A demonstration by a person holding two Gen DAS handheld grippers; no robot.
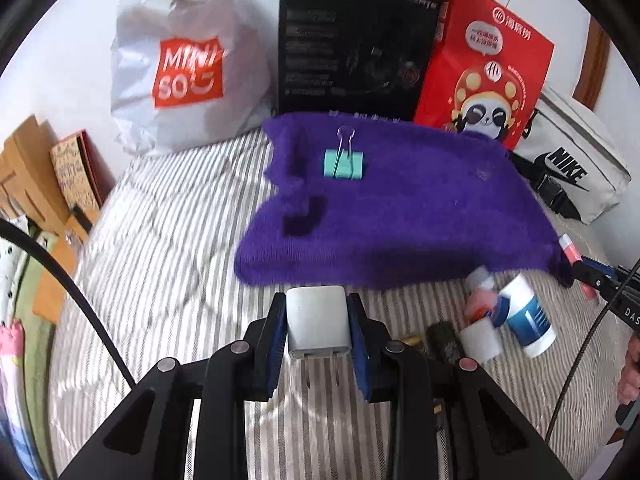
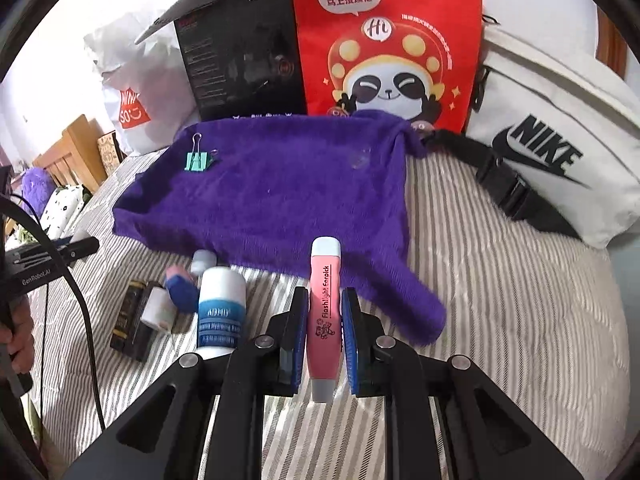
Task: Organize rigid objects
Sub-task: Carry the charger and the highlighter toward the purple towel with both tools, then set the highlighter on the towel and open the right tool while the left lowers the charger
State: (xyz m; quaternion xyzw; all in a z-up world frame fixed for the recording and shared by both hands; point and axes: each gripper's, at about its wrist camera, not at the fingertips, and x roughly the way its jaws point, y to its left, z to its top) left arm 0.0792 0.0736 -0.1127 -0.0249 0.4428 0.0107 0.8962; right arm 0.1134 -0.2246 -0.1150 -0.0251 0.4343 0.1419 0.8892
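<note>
Left gripper (image 1: 317, 326) is clamped on a white plug adapter (image 1: 316, 322); both blue pads press its sides and its two prongs point back toward the camera. We see it held clear above the striped bedcover (image 1: 168, 248), just short of the near edge of the purple towel (image 1: 400, 216).

Right gripper (image 2: 325, 322) is clamped on a pink highlighter pen (image 2: 324, 312), pale cap forward, grey end toward the camera, black lettering along the barrel. It sits over the towel's near corner (image 2: 280, 200).

On the towel, near its far left part, we note a mint-green binder clip (image 1: 344, 163), wire handles up. A small clear item (image 2: 359, 159) lies further right on the towel; we cannot tell what it is.

Off the towel, on the bedcover between the two grippers, we note a loose cluster: a white-and-blue bottle (image 2: 221, 312), a small white roll (image 2: 158, 312), a black-and-gold box (image 2: 130, 314), a pink-and-blue item (image 2: 182, 284), blurred.

Along the wall, left to right: white Miniso bag (image 1: 184, 68), black carton (image 1: 356, 48), red panda bag (image 2: 388, 40), white Nike bag (image 2: 548, 148). A black cable (image 1: 80, 300) crosses the left of the left wrist view.
</note>
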